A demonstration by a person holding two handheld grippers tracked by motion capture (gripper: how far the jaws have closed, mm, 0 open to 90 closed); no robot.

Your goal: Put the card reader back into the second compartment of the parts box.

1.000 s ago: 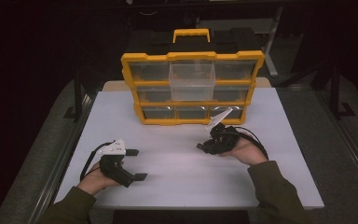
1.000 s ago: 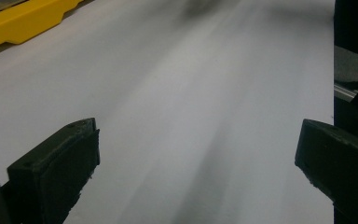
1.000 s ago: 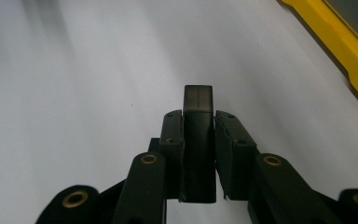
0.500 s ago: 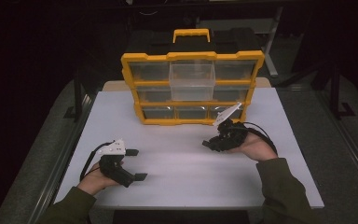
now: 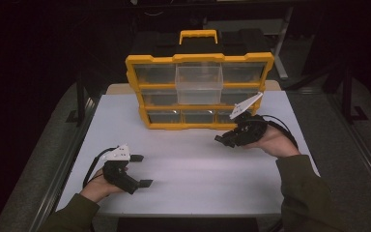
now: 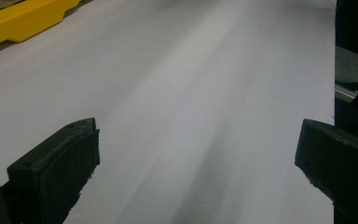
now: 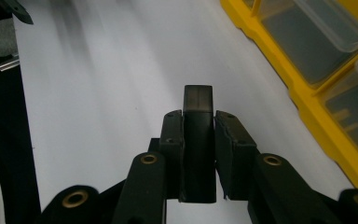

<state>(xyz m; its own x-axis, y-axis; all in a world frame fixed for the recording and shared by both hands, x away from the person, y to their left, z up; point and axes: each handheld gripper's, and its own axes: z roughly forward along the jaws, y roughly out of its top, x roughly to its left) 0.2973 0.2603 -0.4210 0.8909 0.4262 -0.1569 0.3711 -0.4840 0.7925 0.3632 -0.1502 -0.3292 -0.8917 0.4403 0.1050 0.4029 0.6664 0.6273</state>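
right gripper (image 7: 198, 135) is clamped tight on a small dark rectangular block (image 7: 198, 100), maybe a part bound for a bin, hard to say, held above the white table (image 5: 193, 159) just in front of the yellow drawer organizer (image 5: 199, 60). one clear drawer (image 5: 199, 84) sticks out, ready to receive. left gripper (image 5: 137, 170) rests wide open, empty, out of the way.

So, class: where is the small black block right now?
The small black block is clamped upright between the right gripper's jaws, held over the white table at the right of the high view, just in front of the yellow drawer organiser.
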